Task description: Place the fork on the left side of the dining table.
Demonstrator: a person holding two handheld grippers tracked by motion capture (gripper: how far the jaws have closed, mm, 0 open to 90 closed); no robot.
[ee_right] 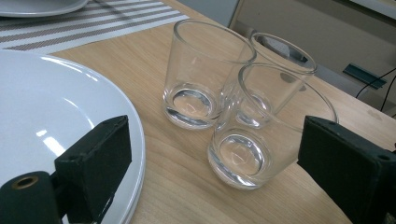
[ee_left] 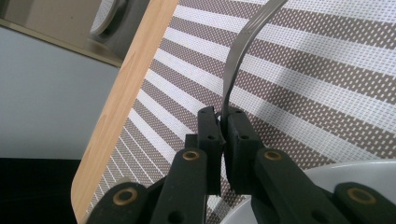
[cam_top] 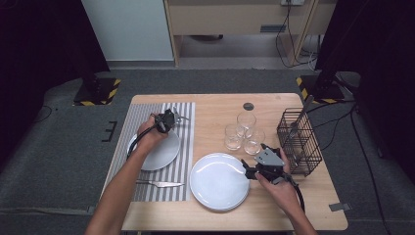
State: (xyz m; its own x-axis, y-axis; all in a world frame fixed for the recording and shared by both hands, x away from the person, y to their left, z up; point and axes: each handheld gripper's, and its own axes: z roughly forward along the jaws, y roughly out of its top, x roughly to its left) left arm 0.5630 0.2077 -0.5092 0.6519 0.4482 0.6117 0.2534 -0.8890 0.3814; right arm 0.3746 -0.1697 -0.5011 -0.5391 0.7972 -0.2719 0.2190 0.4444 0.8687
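Here, fork [ee_left: 243,46] handle pinched in left tool [ee_left: 223,122], above placemat [ee_left: 303,93]

Two bare forearms are seen, without sleeves. Each black two-jaw gripper [cam_top: 166,120] [cam_top: 255,169] is built from linked bars with brass-coloured rivets; a grey three-cornered plate [cam_top: 268,157] and black cable [cam_top: 297,193] are carried on the right one.

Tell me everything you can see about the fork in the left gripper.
The fork looks like plain, shiny metal. The left gripper is shut on its slim, curved handle, holding it just above the striped placemat, beyond the small plate. In the high view its prongs point toward the table's middle. Only the gripper's pads touch it.
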